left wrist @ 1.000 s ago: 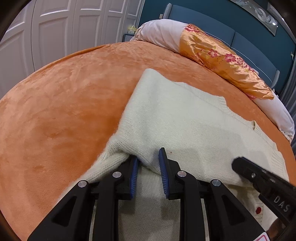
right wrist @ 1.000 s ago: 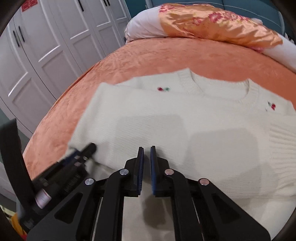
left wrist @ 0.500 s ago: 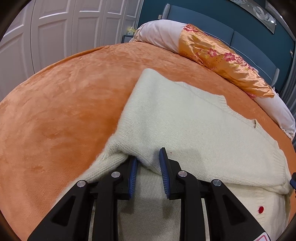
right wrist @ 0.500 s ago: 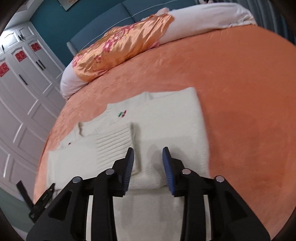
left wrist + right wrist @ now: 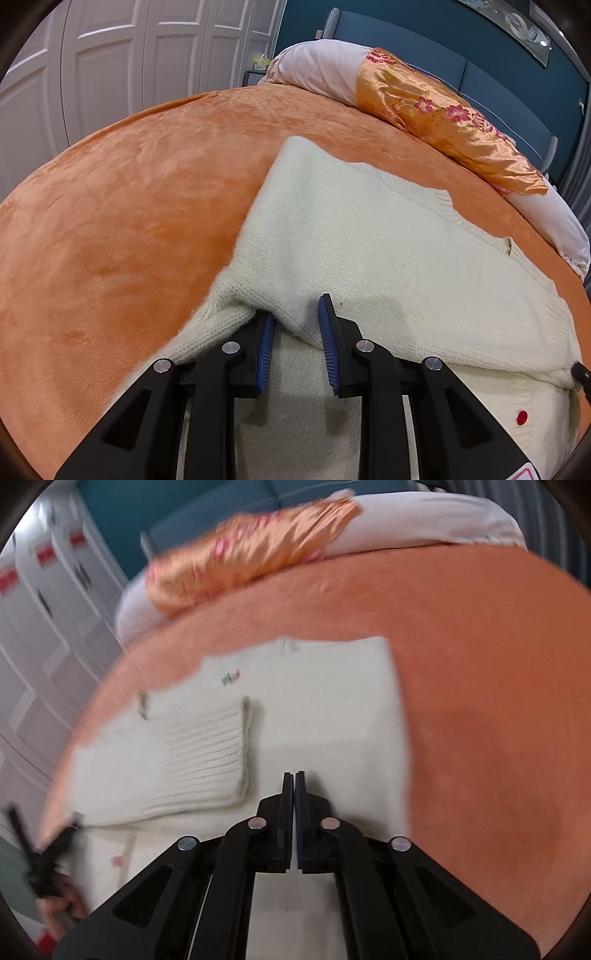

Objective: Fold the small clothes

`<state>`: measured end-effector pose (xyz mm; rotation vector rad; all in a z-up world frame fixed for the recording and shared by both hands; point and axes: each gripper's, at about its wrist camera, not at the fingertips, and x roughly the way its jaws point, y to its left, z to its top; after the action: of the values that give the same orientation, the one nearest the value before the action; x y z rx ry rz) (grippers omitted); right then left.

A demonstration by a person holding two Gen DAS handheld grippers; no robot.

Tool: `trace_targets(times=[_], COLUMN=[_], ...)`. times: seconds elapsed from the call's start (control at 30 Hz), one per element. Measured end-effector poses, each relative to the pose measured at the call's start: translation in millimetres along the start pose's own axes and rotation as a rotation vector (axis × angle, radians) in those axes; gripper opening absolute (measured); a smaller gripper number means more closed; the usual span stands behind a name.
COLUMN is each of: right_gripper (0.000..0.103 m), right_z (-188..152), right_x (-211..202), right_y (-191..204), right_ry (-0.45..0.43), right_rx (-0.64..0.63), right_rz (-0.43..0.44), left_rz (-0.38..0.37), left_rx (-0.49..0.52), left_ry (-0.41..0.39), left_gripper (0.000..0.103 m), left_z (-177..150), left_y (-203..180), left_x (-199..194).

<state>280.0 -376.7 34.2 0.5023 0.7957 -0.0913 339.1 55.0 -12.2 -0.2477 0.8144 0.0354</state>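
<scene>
One cream knitted sweater (image 5: 369, 251) lay on the orange bedspread (image 5: 110, 229), and it was the only garment I could see. It was fuzzy, with a ribbed neckline, a small red dot near its lower edge and, in the right wrist view, a tiny red-and-green motif by the collar. One side was folded over the body, and a ribbed cuff (image 5: 207, 753) lay across the middle of the sweater.

Two grippers were over the sweater's near edge. My left gripper (image 5: 295, 343) had its blue pads (image 5: 266, 350) a little apart with a raised fold of the sweater pinched between them. My right gripper (image 5: 294, 812) had just closed, its jaws pressed together; the picture was smeared, so I could not tell whether any knit was caught between them, though nothing showed there.

Beyond the sweater, at the head of the bedspread, sat one long bolster (image 5: 424, 107), pale at both ends with an orange flowered middle.
</scene>
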Motion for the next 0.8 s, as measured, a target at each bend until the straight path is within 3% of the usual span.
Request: trace_targets(times=[0.07, 0.13, 0.23, 0.3, 0.37, 0.4, 0.43, 0.53, 0.57, 0.67, 0.73, 0.8], right_gripper=[0.000, 0.017, 0.022, 0.024, 0.032, 0.041, 0.041, 0.018, 0.017, 0.016, 0.016, 0.018], right_z=[-9, -19, -26, -24, -18, -15, -14, -12, -9, -7, -15, -14], right_x=[-25, -34, -28, -26, -22, -18, -14, -8, -16, -31, -1, -2], right_y=[-16, -28, -37, -37, -31, -28, -25, -17, -14, -19, -35, -39], right_ry=[-0.044, -0.029, 0.012, 0.013, 0.008, 0.013, 0.019, 0.031, -0.003, -0.073, 0.053, 0.059], right_rx=[0.030, 0.016, -0.028, -0.030, -0.040, -0.045, -0.053, -0.091, -0.108, -0.114, -0.101, -0.073], right_rz=[-0.019, -0.084, -0.124, -0.117, -0.121, -0.114, -0.111, -0.136, -0.138, -0.142, -0.171, -0.148], left_rz=[-0.012, -0.040, -0.088, -0.147, -0.184, -0.201, -0.212, -0.190, -0.130, -0.064, -0.049, -0.036], left_rx=[-0.009, -0.028, -0.054, -0.046, 0.013, 0.045, 0.080, 0.226, 0.288, 0.337, 0.368, 0.389], left_ry=[0.005, 0.019, 0.040, 0.045, 0.043, 0.042, 0.039, 0.056, 0.067, 0.088, 0.071, 0.062], left_gripper=[0.024, 0.031, 0.034, 0.034, 0.037, 0.038, 0.039, 0.039, 0.039, 0.037, 0.037, 0.037], left_z=[3, 7, 3, -3, -5, -5, -4, -5, -6, -9, -13, -16], left_y=[1, 2, -7, -25, -56, -70, -86, -136, -151, -160, -161, -163], left_x=[-1, -10, -32, -47, -54, -55, -53, -33, -19, 7, 10, 9])
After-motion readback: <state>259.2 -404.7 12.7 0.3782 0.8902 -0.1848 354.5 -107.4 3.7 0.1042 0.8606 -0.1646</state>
